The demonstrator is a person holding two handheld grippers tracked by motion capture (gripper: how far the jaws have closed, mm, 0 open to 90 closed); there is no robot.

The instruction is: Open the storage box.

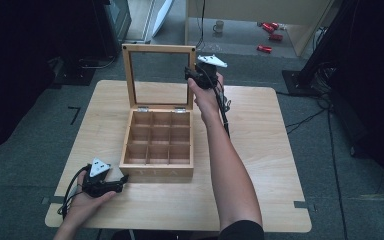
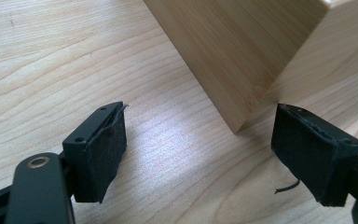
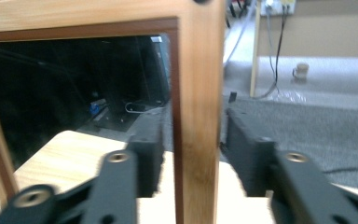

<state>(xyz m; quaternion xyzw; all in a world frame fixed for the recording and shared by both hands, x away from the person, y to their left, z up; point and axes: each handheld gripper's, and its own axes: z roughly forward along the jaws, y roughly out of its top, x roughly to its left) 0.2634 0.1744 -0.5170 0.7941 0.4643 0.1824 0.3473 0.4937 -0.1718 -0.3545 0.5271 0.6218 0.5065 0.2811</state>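
- The wooden tea box [image 1: 157, 150] sat at the centre of the high view, its front wall lettered "TEA", its nine compartments bare.
- Its glass-paned lid [image 1: 160, 75] stood upright at upper centre.
- The right gripper [image 1: 194, 76] straddled the lid's right frame rail, jaws slightly parted, pads just off the wood.
- The left gripper [image 1: 122, 181], lower left, lay with jaws wide, nothing between them, beside the box's corner.
- A light wooden table [image 1: 260, 150] bore everything.
- Grey floor surrounded it; a mug [image 1: 219, 26] and red items [image 1: 270, 35] lay at upper right.
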